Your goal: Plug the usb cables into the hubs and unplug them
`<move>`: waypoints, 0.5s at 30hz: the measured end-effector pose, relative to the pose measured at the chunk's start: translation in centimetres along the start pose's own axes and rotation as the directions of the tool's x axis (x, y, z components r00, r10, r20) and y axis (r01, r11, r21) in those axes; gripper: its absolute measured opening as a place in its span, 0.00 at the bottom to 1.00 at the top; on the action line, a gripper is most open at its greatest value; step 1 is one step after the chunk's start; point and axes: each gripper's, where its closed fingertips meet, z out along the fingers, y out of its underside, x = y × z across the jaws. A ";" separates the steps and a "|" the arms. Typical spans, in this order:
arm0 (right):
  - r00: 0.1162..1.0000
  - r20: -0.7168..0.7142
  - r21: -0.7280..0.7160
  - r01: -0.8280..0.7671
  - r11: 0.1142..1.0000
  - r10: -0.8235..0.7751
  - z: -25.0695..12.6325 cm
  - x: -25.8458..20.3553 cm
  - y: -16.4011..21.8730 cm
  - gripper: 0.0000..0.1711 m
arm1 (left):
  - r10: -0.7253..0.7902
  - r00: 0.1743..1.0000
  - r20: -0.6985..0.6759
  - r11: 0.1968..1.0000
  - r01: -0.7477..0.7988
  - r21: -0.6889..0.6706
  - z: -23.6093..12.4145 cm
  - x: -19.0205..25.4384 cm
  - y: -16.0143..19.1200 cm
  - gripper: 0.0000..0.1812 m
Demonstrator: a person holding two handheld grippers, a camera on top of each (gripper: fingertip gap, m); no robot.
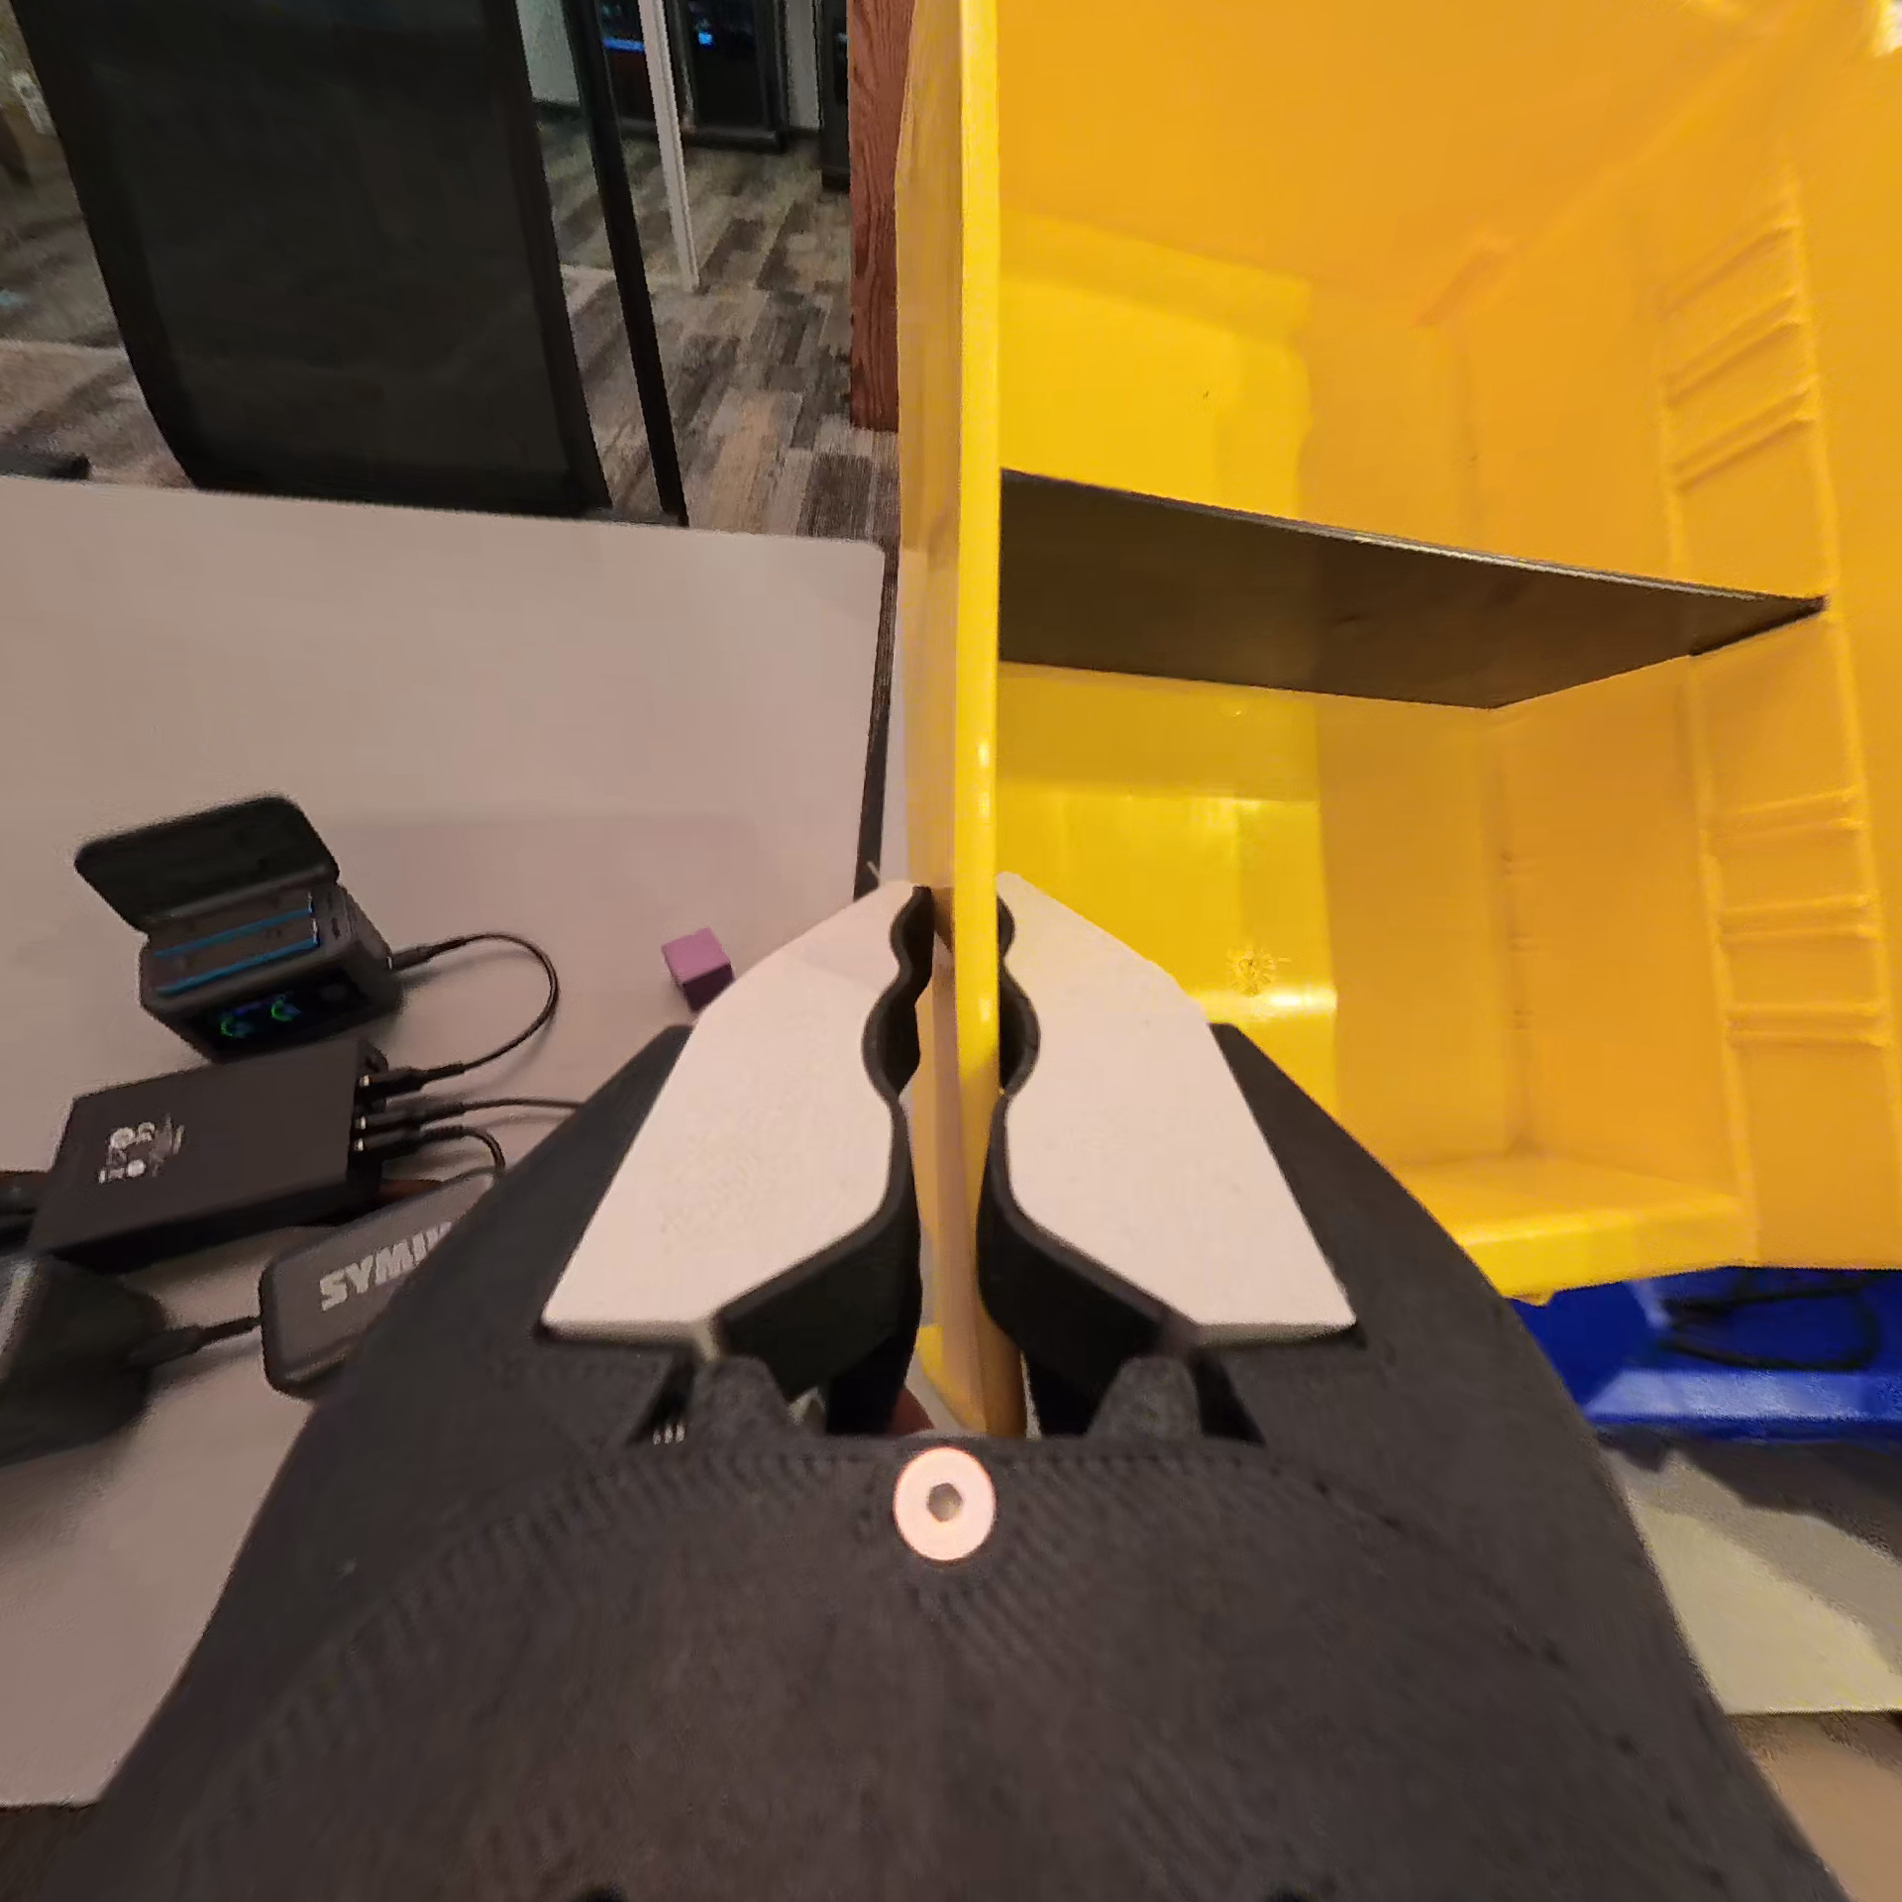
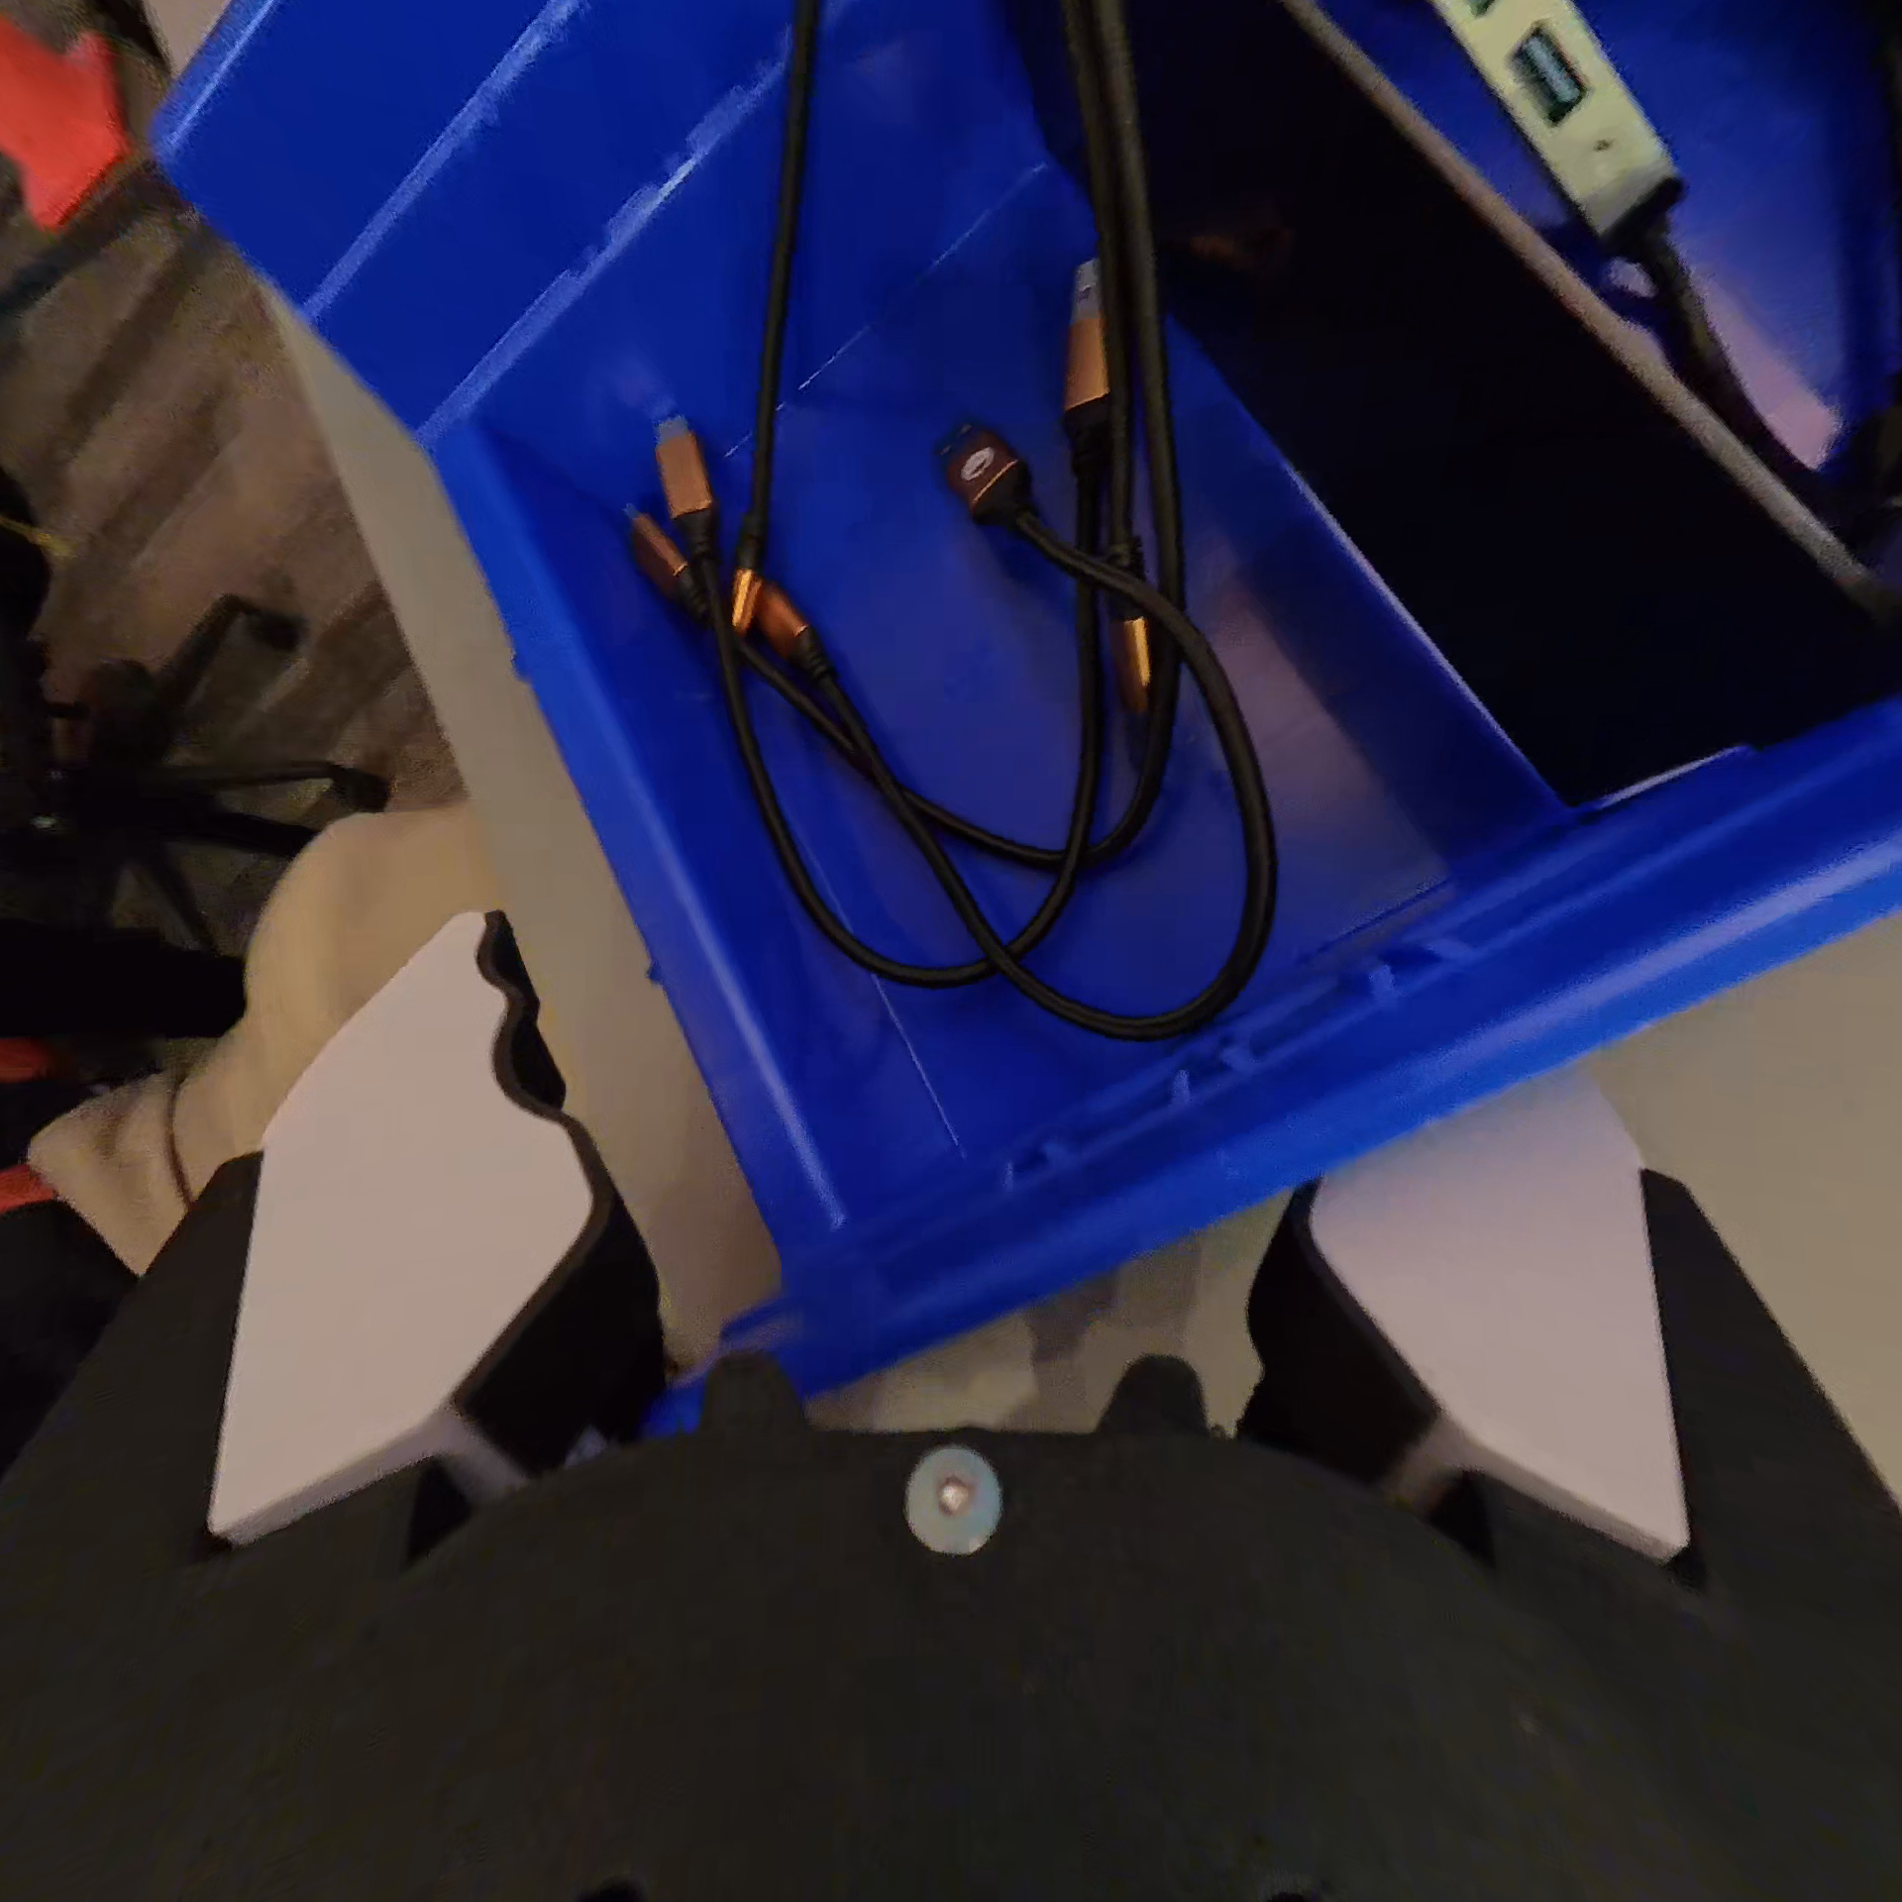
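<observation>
My left gripper (image 1: 957,906) is shut on the side wall of a yellow bin (image 1: 1184,309), which stands tipped on end with a black divider (image 1: 1389,607) across it. My right gripper (image 2: 1029,1029) is open, with the front rim of a blue bin (image 2: 1338,1081) between its jaws. Black USB cables (image 2: 1029,823) with copper-coloured plugs (image 2: 679,473) lie loose in the near compartment. A pale hub (image 2: 1564,93) lies in the far compartment behind a black divider (image 2: 1441,515). The blue bin also shows in the left wrist view (image 1: 1750,1369), under the yellow one.
On the white table (image 1: 463,669), to the left, sit a black hub (image 1: 206,1142) with cables plugged in, an open charging case (image 1: 247,926), a grey device (image 1: 350,1297) and a purple cube (image 1: 698,962). A black chair (image 1: 329,237) stands behind. A chair base (image 2: 154,741) is beside the table. The gap from one gripper's tips to the other's is roughly 40 cm. The right gripper is farther from the grey device (image 1: 350,1297), some 50 cm, than the left, some 25 cm.
</observation>
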 end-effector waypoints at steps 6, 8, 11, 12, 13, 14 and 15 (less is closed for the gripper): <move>0.989 0.148 0.051 -0.001 0.999 -0.006 0.5 -2.1 -2.7 0.86 | 0.064 0.998 -0.026 0.993 -0.061 0.102 -1.6 3.7 -4.2 0.04; 0.984 0.179 0.078 -0.007 0.997 -0.007 -1.1 -2.2 -2.7 0.86 | 0.092 0.995 -0.046 0.988 -0.085 0.127 -2.1 5.7 -5.3 0.04; 0.986 0.164 0.135 0.013 0.991 -0.035 -5.3 -1.2 -2.6 0.86 | 0.115 0.987 -0.116 0.982 -0.095 0.162 -2.2 10.1 -6.5 0.04; 0.987 0.152 0.176 0.018 0.984 -0.046 -7.2 -0.8 -2.6 0.86 | 0.125 0.981 -0.146 0.981 -0.100 0.168 -2.0 12.0 -6.7 0.04; 0.990 0.134 0.216 0.020 0.976 -0.050 -9.2 -0.1 -2.5 0.86 | 0.141 0.974 -0.178 0.979 -0.110 0.173 -1.7 14.1 -6.7 0.04; 0.991 0.119 0.254 0.023 0.967 -0.054 -11.4 0.4 -2.2 0.85 | 0.153 0.964 -0.216 0.977 -0.115 0.181 -1.3 16.4 -6.7 0.04; 0.993 0.094 0.306 0.036 0.951 -0.068 -13.8 0.9 -1.9 0.84 | 0.166 0.952 -0.256 0.975 -0.120 0.188 -0.7 18.7 -6.5 0.04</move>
